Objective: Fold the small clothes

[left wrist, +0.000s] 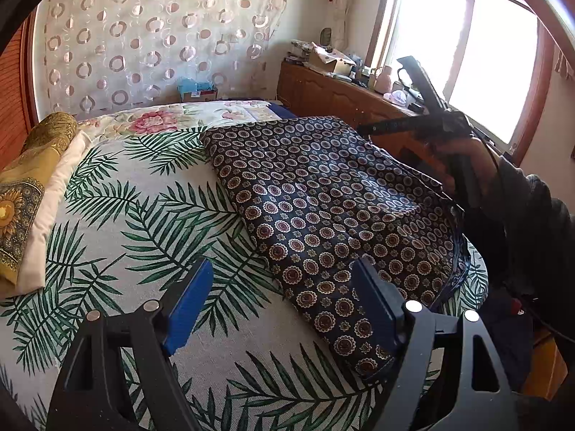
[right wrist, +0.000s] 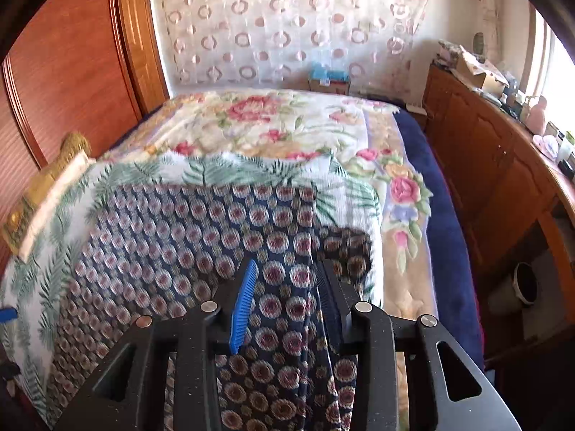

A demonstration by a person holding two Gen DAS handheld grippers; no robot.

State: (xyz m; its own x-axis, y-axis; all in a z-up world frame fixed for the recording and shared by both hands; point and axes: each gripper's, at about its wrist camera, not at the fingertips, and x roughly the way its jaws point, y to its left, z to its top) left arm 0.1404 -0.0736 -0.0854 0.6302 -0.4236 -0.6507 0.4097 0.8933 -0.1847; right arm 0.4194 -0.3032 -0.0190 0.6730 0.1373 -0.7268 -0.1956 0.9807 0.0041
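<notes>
We judge the dark patterned garment (left wrist: 323, 215), lying on the leaf-print bedspread (left wrist: 143, 215), to be light, thin and limp, likely to slide and sag, so it is best taken by a hem or folded corner. Our left gripper (left wrist: 284, 305) hangs with its jaws wide apart and empty above the near corner. Our right gripper (right wrist: 284, 305) has its ribbed blue pads part-way apart, with cloth draped between them but not pinched.
</notes>
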